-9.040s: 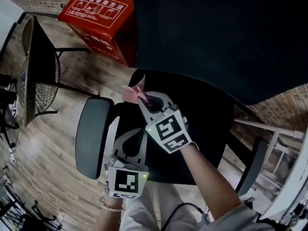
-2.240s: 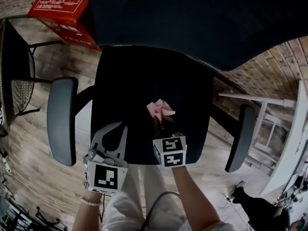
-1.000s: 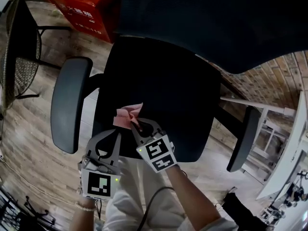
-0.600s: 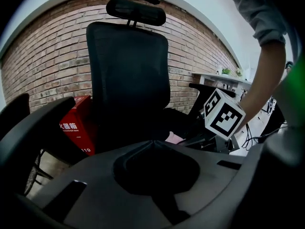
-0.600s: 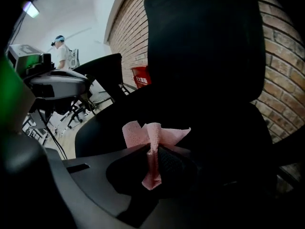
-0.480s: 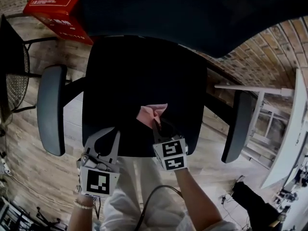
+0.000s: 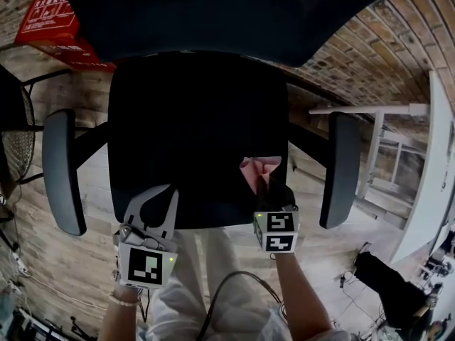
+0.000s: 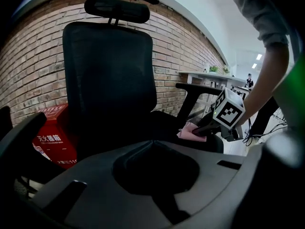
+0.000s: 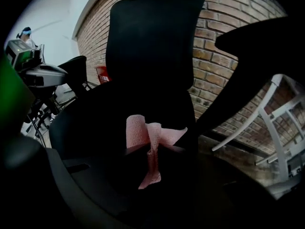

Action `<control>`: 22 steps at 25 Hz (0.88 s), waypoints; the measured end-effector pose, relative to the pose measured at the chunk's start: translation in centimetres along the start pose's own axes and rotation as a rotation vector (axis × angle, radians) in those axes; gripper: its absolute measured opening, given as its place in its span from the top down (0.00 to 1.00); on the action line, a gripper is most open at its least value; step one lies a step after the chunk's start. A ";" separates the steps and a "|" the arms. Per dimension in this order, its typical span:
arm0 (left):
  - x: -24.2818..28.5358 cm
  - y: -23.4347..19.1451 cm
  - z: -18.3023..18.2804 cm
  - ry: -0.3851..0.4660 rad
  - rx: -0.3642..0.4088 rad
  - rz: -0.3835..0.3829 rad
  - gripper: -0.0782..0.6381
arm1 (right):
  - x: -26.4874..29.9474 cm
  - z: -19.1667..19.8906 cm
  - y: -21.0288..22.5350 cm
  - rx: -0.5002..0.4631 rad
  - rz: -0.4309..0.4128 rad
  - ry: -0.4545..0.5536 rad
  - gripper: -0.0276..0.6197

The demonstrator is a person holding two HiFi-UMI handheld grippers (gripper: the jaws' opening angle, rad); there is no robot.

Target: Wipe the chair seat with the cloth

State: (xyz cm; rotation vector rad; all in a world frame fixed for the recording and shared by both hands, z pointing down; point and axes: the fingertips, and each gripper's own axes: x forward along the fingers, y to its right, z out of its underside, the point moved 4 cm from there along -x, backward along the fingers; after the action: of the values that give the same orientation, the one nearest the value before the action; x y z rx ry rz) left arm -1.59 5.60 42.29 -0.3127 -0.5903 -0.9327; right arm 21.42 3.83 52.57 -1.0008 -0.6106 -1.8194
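Right gripper [image 7: 265,182] clamps the pink cloth [image 7: 257,168] at the chair seat's [image 7: 192,119] front-right corner, apparently mid-wipe, with the amount left unclear, while the left gripper [image 7: 163,192] hangs closed and empty.

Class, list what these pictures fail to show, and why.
Chair base: head view, hidden beneath the seat.
Red box: head view, cut off by the edge and backrest.
Distant person: right gripper view, too small.
Pinched part of the cloth: right gripper view, inside the right tongs.

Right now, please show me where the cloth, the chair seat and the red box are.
cloth [image 7: 257,168], head view, middle of its pink folds.
chair seat [image 7: 185,126], head view, bare middle of the black cushion.
red box [image 7: 50,18], head view, its printed top face.
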 end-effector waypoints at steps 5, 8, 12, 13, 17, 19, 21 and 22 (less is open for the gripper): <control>0.5 0.6 -0.4 0.002 0.013 0.015 0.87 | -1.7 1.6 2.8 0.061 0.071 -0.008 0.87; 0.6 0.5 -0.4 0.001 0.010 0.012 0.87 | -2.1 2.2 3.7 0.123 0.093 -0.006 0.87; 0.4 0.0 -0.1 0.002 0.000 -0.002 0.87 | -1.7 2.3 3.2 0.188 0.071 -0.001 0.87; 0.3 -0.1 0.0 0.003 -0.002 -0.007 0.87 | -1.5 2.3 2.7 0.187 0.060 -0.001 0.87; -0.8 -1.0 1.0 -0.003 -0.008 -0.024 0.87 | -0.8 1.8 0.3 0.192 0.007 -0.003 0.87; -1.4 -1.4 1.6 -0.006 -0.021 -0.037 0.87 | -0.3 1.5 -1.0 0.188 -0.024 -0.002 0.87; -2.0 -1.8 2.3 -0.012 -0.037 -0.052 0.87 | 0.2 0.9 -2.5 0.177 -0.064 -0.001 0.87; -2.3 -1.9 2.8 -0.015 -0.044 -0.060 0.87 | 0.4 0.7 -3.4 0.168 -0.088 -0.001 0.87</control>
State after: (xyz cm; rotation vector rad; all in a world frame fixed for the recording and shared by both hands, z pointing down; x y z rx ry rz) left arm -5.18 7.43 43.12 -0.3439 -0.5962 -1.0027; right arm 18.55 5.58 53.36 -0.8742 -0.8052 -1.8103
